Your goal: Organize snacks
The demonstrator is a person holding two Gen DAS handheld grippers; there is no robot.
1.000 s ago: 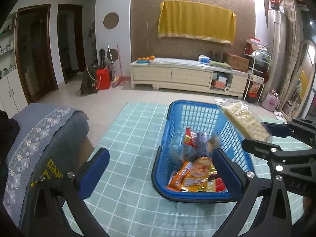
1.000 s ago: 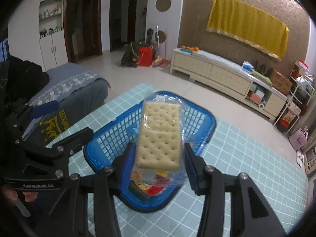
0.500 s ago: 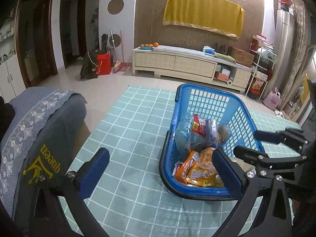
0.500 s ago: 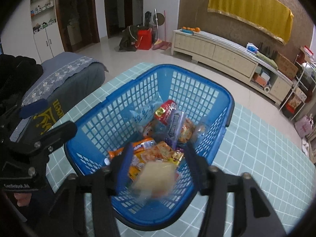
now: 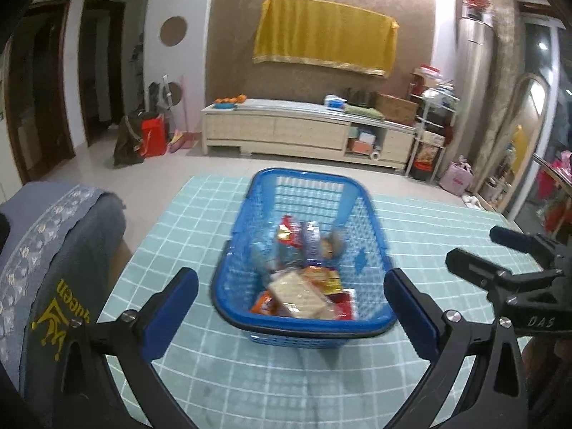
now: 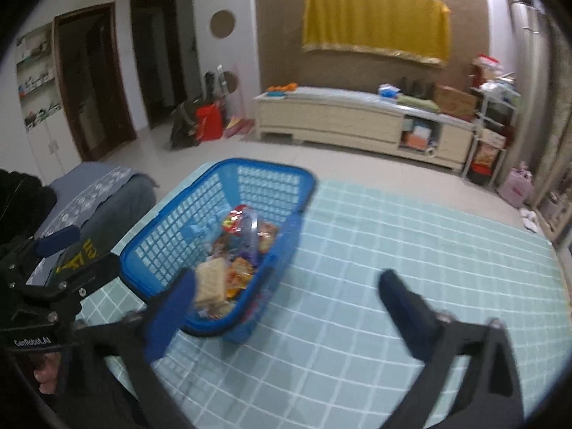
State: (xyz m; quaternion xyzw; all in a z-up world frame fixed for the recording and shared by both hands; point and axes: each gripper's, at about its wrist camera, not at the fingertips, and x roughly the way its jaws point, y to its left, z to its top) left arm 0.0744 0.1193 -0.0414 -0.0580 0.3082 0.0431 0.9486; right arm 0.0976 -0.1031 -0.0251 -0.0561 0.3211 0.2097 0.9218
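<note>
left gripper (image 5: 291,307) | black frame, blue fingers (image 5: 171,309) (silver screws)

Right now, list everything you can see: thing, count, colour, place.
basket: one, blue plastic, on the tablecloth.
cracker pack: one, pale, clear wrap, lying in the basket's near end.
snack packets: several, red, orange, purple, piled in the basket; count unclear.
tablecloth: one, teal checked, on the table.
cushion cover: one, grey-blue, left of the table.
yellow cloth: one, on the far wall.
cabinet: one, cream, under it.
left gripper: open, empty.
right gripper: jaws opening, nothing between them.
</note>
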